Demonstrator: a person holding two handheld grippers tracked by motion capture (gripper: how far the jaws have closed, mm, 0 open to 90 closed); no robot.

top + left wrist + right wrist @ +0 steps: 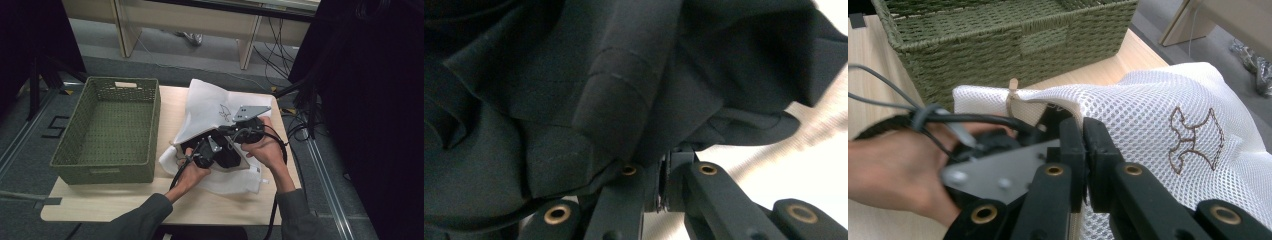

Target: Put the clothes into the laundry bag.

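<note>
A white mesh bag (210, 107) with a brown embroidered mark lies on the wooden table (125, 200), its mouth lifted toward the person. A black garment (227, 155) sits in that mouth. My right gripper (235, 131) is shut on the bag's upper edge; in the right gripper view its jaws (1083, 131) pinch the mesh (1158, 110). My left gripper (205, 155) reaches into the opening. In the left gripper view its jaws (664, 161) are together on a fold of the black garment (599, 90), which drapes over them.
A green woven basket (156, 115) stands on the left half of the table, close beside the bag, with nothing in it; its wall (998, 35) is just behind the bag. The person's left hand (893, 165) is by the bag's mouth. Floor cables run at the right.
</note>
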